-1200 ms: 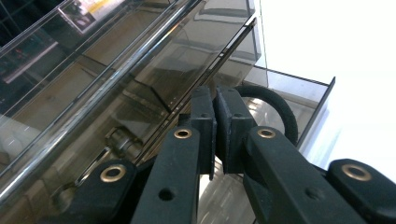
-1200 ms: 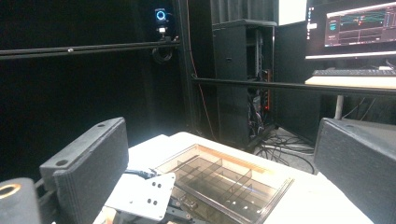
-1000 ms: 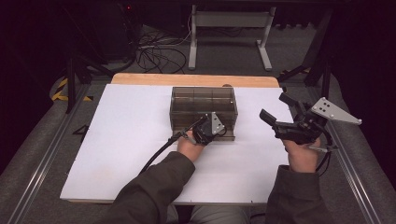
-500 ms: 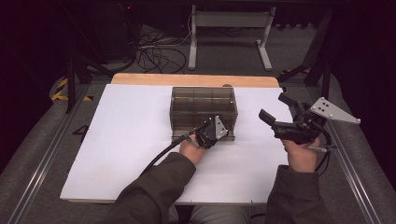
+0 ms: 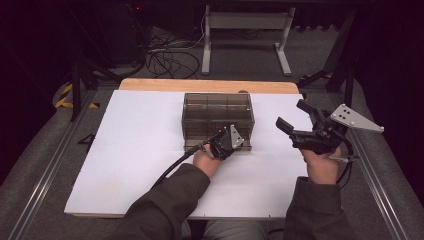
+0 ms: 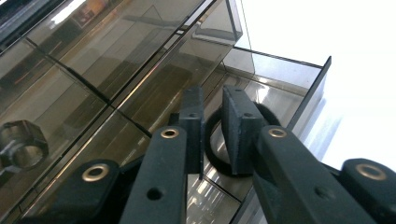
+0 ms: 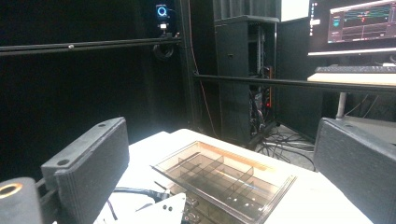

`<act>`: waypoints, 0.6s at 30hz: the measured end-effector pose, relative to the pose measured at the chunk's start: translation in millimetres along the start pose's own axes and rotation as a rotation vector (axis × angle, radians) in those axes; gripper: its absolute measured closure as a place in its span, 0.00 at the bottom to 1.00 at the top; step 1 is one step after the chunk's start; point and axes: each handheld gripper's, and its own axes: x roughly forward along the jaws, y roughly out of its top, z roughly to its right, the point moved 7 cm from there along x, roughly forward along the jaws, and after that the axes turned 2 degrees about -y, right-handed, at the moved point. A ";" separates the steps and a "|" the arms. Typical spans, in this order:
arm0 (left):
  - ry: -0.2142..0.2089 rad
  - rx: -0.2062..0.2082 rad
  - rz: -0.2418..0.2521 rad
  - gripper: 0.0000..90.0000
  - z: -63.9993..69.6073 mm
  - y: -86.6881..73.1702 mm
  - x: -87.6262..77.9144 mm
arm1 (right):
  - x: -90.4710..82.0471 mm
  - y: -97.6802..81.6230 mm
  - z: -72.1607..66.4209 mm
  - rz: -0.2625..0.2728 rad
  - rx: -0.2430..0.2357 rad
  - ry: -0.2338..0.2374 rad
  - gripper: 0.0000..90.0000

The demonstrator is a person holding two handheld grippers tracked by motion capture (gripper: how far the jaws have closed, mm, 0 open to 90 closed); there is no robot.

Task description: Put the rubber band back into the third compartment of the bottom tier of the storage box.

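Note:
A smoky clear compartment box stands mid-table on the white tabletop. My left gripper is at the box's front right, by a drawer that is pulled out. In the left gripper view its jaws stand a narrow gap apart, with the rim of a black ring between them; the ring is in the drawer. A dark hex nut lies in a compartment to the left. My right gripper hangs above the table's right side, wide open and holding nothing, looking over the box.
A wooden strip runs along the table's far edge. Behind it are a metal stand and floor cables. Metal rails flank the table. The left gripper's cable trails toward the person. A monitor glows far off.
My left gripper has shifted slightly right along the box front. The right gripper has hardly moved.

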 end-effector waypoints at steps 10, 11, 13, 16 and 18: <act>-0.004 -0.018 0.054 0.76 -0.1 8.6 -13.9 | -0.1 -0.3 0.6 0.000 0.001 0.000 0.05; -0.003 -0.029 0.056 0.75 -0.7 8.8 -15.7 | 0.0 -0.3 0.4 0.000 0.001 0.001 0.05; -0.004 -0.039 0.065 0.71 -2.9 10.0 -18.6 | 0.4 -0.7 0.3 -0.003 0.001 0.000 0.05; -0.003 -0.058 0.078 0.69 -6.1 10.7 -22.3 | 1.2 -1.2 0.0 -0.006 0.000 0.002 0.05; -0.006 -0.075 0.081 0.66 -8.1 10.3 -24.7 | 1.7 -1.4 -0.5 -0.006 0.001 0.003 0.05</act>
